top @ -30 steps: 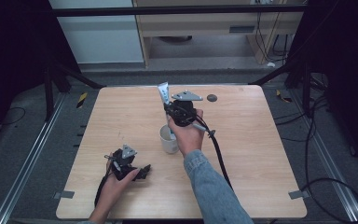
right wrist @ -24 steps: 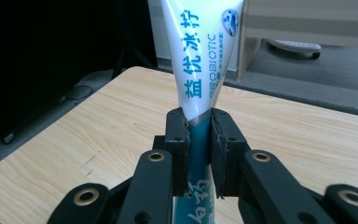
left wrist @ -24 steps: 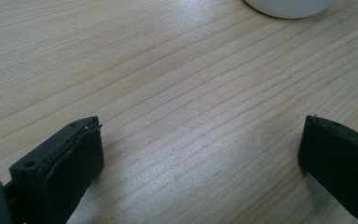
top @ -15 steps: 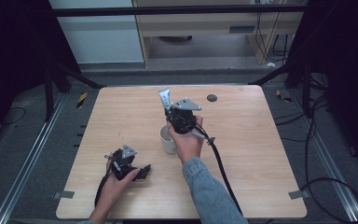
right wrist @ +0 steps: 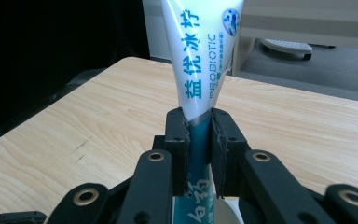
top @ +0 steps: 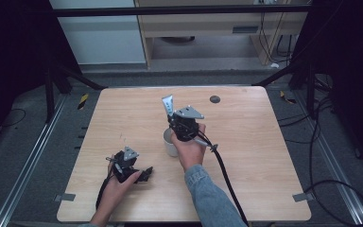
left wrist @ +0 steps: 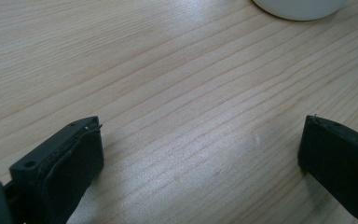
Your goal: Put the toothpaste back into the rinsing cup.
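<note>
My right gripper is shut on a white and teal toothpaste tube, clamped at its lower part and held upright with the flat end up. Just below it, a white cup stands on the wooden table; the tube's bottom end is hidden behind the jaws. My left gripper rests low on the table near the front left, open, with bare wood between its fingers. In the left gripper view the cup's base shows at the top edge.
A small dark round disc lies on the table's far side. The right gripper's black cable trails back across the table to the front edge. Metal rails and dark floor surround the table.
The right hand has sunk with the tube, bringing it closer over the cup. The left hand and its gripper have stayed put.
</note>
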`<state>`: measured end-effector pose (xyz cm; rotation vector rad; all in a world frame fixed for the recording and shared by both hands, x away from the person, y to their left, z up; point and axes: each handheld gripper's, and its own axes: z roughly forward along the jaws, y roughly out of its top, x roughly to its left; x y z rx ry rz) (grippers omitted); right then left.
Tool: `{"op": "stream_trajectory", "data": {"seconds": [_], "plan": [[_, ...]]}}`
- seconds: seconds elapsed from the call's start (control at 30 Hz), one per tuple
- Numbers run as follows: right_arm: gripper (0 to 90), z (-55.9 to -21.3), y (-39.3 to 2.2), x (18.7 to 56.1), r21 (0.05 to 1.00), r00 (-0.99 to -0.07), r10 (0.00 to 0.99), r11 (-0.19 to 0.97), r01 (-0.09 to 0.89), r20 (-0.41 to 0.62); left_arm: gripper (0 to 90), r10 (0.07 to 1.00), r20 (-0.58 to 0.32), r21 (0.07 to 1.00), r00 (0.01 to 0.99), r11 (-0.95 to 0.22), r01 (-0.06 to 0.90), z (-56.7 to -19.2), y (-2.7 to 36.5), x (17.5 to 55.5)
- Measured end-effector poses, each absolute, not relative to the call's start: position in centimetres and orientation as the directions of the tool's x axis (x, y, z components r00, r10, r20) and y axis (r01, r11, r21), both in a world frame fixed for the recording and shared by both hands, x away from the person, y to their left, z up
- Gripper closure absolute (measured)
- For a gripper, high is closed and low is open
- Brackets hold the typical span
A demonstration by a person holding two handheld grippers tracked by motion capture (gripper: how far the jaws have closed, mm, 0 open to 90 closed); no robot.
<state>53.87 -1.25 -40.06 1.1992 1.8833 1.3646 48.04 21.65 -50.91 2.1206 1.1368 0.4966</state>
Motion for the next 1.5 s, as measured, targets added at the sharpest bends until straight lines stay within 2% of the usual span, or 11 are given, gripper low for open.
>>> {"op": "stream_trajectory", "data": {"seconds": [1.5], "plan": [[78.1,-42.3,-2.4,52.9,0.92,-0.461,0.883,0.104,0.377,0.089,0.0,0.837,0.017,0.712,0.547,-0.394,0.581,-50.9,21.6,48.1]]}}
